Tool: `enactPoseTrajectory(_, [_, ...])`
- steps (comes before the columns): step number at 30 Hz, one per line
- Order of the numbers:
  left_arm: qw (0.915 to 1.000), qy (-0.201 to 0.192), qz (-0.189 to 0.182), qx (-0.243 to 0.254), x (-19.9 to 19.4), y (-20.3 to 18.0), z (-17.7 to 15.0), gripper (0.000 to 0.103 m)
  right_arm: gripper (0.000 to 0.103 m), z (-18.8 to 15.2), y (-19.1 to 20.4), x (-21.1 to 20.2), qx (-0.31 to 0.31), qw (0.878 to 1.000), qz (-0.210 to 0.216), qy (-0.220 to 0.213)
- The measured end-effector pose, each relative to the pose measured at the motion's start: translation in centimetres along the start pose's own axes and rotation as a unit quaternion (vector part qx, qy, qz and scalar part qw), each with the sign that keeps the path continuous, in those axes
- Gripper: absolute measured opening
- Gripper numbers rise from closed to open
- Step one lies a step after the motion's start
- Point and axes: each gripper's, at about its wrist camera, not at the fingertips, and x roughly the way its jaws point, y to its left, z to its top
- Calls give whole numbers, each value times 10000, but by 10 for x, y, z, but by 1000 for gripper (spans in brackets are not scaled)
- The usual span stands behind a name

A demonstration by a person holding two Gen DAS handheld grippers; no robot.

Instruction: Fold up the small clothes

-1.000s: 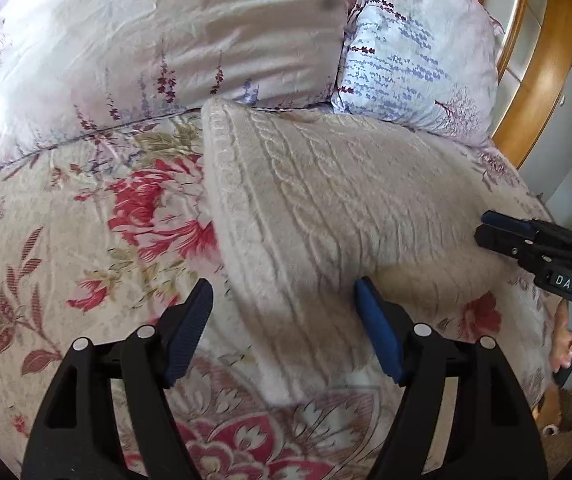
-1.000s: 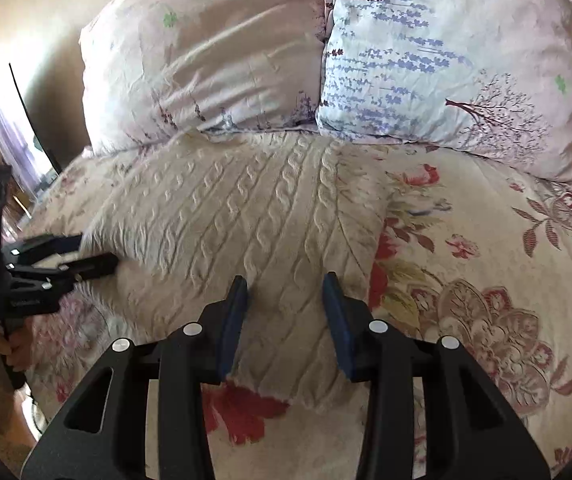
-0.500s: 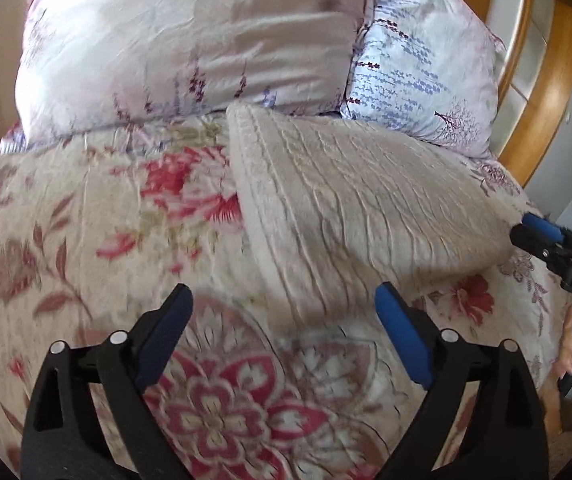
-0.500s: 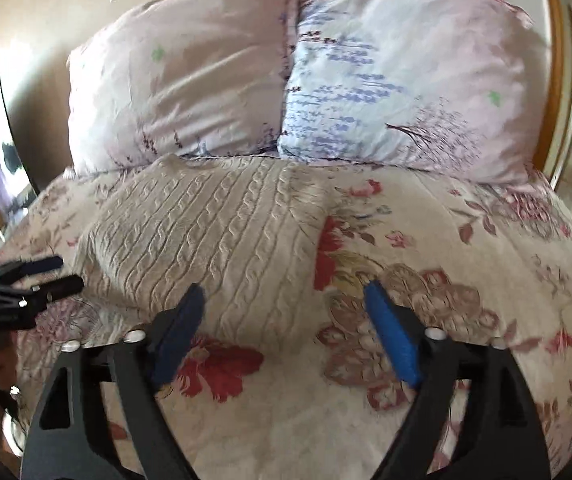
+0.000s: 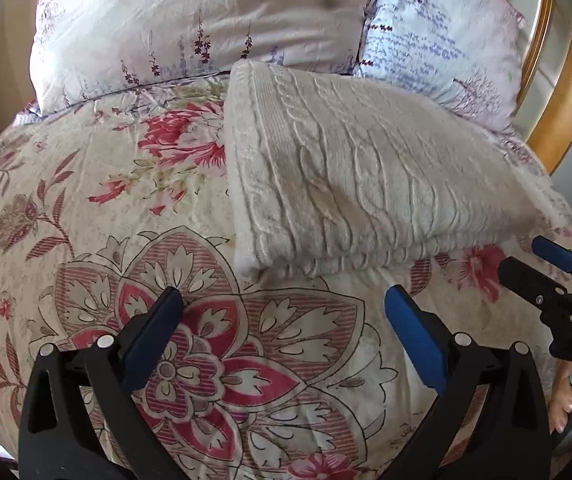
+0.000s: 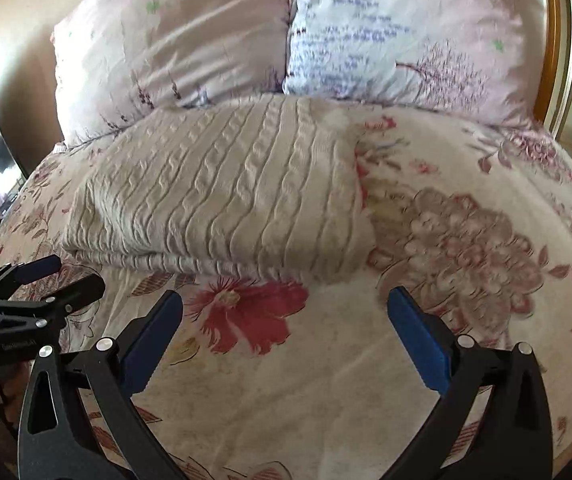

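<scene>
Left wrist view, left gripper (image 5: 283, 300) angled down, jaws just opened, empty

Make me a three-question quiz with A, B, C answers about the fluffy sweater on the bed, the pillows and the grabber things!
1. Where does the folded cream cable-knit sweater lie?
A. On the floral bedspread, in front of the pillows
B. On top of a pillow
C. On the floor

2. How many pale floral pillows are at the head of the bed?
A. One
B. Two
C. Four

3. How does the right gripper stand?
A. Shut on the sweater
B. Open, with nothing between its blue pads
C. Shut on a pillow

Answers: 1 A, the sweater rests on the floral bedspread; 2 B, two pillows sit side by side; 3 B, only bedspread shows between its wide pads, which have just been opening.
</scene>
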Motion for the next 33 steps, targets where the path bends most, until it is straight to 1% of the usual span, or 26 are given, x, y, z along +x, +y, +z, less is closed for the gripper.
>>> enactPoseTrajectory(7, [9995, 29, 268, 161, 3, -6, 1, 101, 102, -4, 4, 7, -97, 9994, -305, 98])
enactPoseTrajectory(10, [9991, 59, 358, 226, 5, -9, 2, 101, 102, -4, 2, 11, -113, 9992, -353, 179])
enactPoseTrajectory(19, [9991, 31, 362, 202, 7, -8, 2, 101, 102, -2, 3, 18, -220, 9977, -540, 344])
enactPoseTrajectory(33, [9992, 34, 356, 204, 7, -7, 2, 101, 102, -2, 2, 18, -208, 9978, -512, 355])
